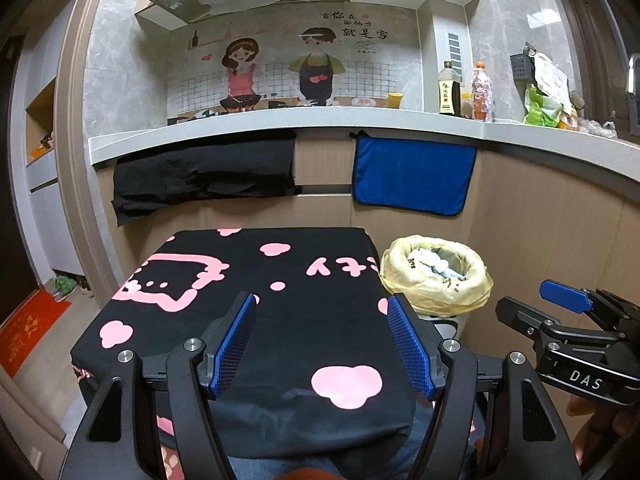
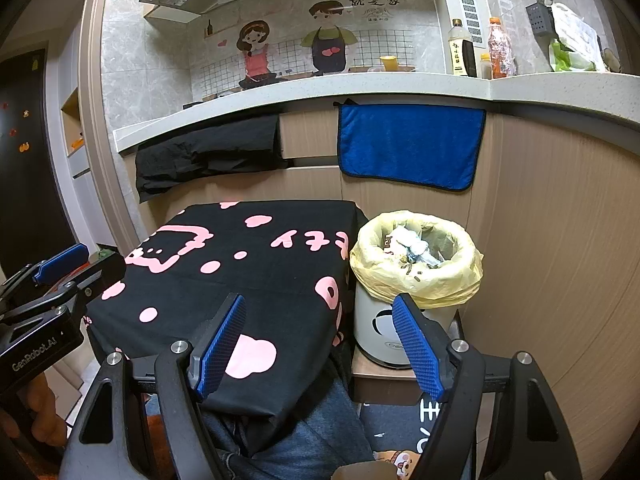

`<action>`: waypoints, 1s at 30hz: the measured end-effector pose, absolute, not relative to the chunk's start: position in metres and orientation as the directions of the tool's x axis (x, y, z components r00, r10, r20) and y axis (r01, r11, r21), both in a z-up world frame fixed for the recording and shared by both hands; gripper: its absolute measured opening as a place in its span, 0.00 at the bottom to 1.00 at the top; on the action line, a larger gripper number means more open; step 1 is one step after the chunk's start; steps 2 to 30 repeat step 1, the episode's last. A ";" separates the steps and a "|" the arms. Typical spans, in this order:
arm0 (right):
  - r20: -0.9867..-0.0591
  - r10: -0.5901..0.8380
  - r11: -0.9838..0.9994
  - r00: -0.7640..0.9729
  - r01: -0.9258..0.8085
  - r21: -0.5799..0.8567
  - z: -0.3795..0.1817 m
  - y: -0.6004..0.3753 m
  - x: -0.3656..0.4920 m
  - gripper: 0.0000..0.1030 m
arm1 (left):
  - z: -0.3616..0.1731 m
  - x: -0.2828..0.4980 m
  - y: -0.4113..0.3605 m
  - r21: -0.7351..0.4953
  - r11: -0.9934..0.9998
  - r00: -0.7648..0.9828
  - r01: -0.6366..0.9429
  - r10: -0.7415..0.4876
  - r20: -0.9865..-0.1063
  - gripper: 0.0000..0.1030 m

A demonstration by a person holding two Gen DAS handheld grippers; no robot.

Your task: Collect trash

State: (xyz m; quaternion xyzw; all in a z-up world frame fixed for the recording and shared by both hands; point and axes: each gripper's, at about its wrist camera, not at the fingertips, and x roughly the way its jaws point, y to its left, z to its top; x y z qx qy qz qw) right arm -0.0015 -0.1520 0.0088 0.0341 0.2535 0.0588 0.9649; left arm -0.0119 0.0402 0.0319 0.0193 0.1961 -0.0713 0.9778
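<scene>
Left gripper [image 1: 322, 344] and right gripper [image 2: 320, 344] are both hovering with fingers spread, holding nothing, over the black-clothed tabletop [image 1: 256, 280]; crumpled trash [image 2: 412, 246] is sitting inside the yellow-bagged bin [image 2: 416, 276] beside it.

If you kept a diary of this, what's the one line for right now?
left gripper: open, empty | right gripper: open, empty | bin: lined, crumpled trash inside | black cloth: no loose trash seen

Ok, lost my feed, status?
Left gripper open, empty. Right gripper open, empty. Trash bin beside table, crumpled paper inside. Tablecloth bare, nothing blocking.
</scene>
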 end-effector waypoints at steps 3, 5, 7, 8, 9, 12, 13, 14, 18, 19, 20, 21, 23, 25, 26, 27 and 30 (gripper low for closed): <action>-0.486 0.131 0.991 0.864 -0.096 0.096 0.009 -0.152 -0.001 0.71 | 0.031 -0.011 0.040 0.008 0.989 0.912 0.148 -0.134 -0.387 0.66; -0.486 0.131 0.991 0.864 -0.096 0.096 0.009 -0.152 -0.001 0.71 | 0.031 -0.011 0.040 0.008 0.989 0.912 0.148 -0.134 -0.387 0.66; -0.486 0.131 0.991 0.864 -0.096 0.096 0.009 -0.152 -0.001 0.71 | 0.031 -0.011 0.040 0.008 0.989 0.912 0.148 -0.134 -0.387 0.66; -0.486 0.131 0.991 0.864 -0.096 0.096 0.009 -0.152 -0.001 0.71 | 0.031 -0.011 0.040 0.008 0.989 0.912 0.148 -0.134 -0.387 0.66; -0.486 0.131 0.991 0.864 -0.096 0.096 0.009 -0.152 -0.001 0.71 | 0.031 -0.011 0.040 0.008 0.989 0.912 0.148 -0.134 -0.387 0.66; -0.486 0.131 0.991 0.864 -0.096 0.096 0.009 -0.152 -0.001 0.71 | 0.031 -0.011 0.040 0.008 0.989 0.912 0.148 -0.134 -0.387 0.66; -0.486 0.131 0.991 0.864 -0.096 0.096 0.009 -0.152 -0.001 0.71 | 0.031 -0.011 0.040 0.008 0.989 0.912 0.148 -0.134 -0.387 0.66; -0.486 0.131 0.991 0.864 -0.096 0.096 0.009 -0.152 -0.001 0.71 | 0.031 -0.011 0.040 0.008 0.989 0.912 0.148 -0.134 -0.387 0.66; -0.486 0.131 0.991 0.864 -0.096 0.096 0.009 -0.152 -0.001 0.71 | 0.031 -0.011 0.040 0.008 0.989 0.912 0.148 -0.134 -0.387 0.66; -0.486 0.131 0.991 0.864 -0.096 0.096 0.009 -0.152 -0.001 0.71 | 0.031 -0.011 0.040 0.008 0.989 0.912 0.148 -0.134 -0.387 0.66; -0.486 0.131 0.991 0.864 -0.096 0.096 0.009 -0.152 -0.001 0.71 | 0.031 -0.011 0.040 0.008 0.989 0.912 0.148 -0.134 -0.387 0.66; -0.486 0.131 0.991 0.864 -0.096 0.096 0.009 -0.152 -0.001 0.71 | 0.031 -0.011 0.040 0.008 0.989 0.912 0.148 -0.134 -0.387 0.66; -0.486 0.131 0.991 0.864 -0.096 0.096 0.009 -0.152 -0.001 0.71 | 0.031 -0.011 0.040 0.008 0.989 0.912 0.148 -0.134 -0.387 0.66; -0.486 0.131 0.991 0.864 -0.096 0.096 0.009 -0.152 -0.001 0.71 | 0.031 -0.011 0.040 0.008 0.989 0.912 0.148 -0.134 -0.387 0.66; -0.486 0.131 0.991 0.864 -0.096 0.096 0.009 -0.152 -0.001 0.71 | 0.031 -0.011 0.040 0.008 0.989 0.912 0.148 -0.134 -0.387 0.66; -0.486 0.131 0.991 0.864 -0.096 0.096 0.009 -0.152 -0.001 0.71 | 0.031 -0.011 0.040 0.008 0.989 0.912 0.148 -0.134 -0.387 0.66; -0.486 0.131 0.991 0.864 -0.096 0.096 0.009 -0.152 -0.001 0.71 | 0.031 -0.011 0.040 0.008 0.989 0.912 0.148 -0.134 -0.387 0.66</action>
